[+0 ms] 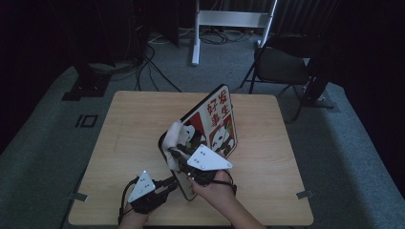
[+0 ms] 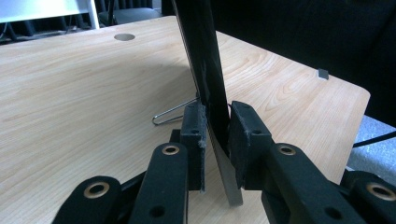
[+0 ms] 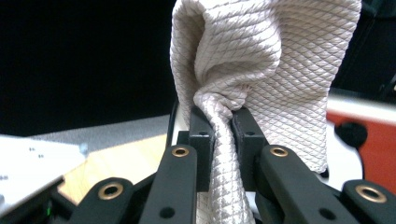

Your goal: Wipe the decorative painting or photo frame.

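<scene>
A board (image 1: 213, 125) stands tilted on edge near the middle of the desk (image 1: 124, 138), its lower corner toward the person. Its face is red and white, with panda pictures and large red Chinese characters at the top; two of them look like 好 and 生, the rest are too small to read.

The left gripper (image 1: 162, 186) sits at the board's near corner. In the left gripper view its jaws are clenched on the board's thin dark edge (image 2: 205, 70), one pad on each side, with a wire stand (image 2: 173, 113) lying on the desk just behind.

The right gripper (image 1: 188, 160) is held against the board's left part. Its jaws are clenched on a pale cloth (image 3: 261, 60) with a diamond weave, pinched into a bunched fold that fans out above the pads. From above, the cloth (image 1: 173, 133) lies against the board's left edge.
</scene>
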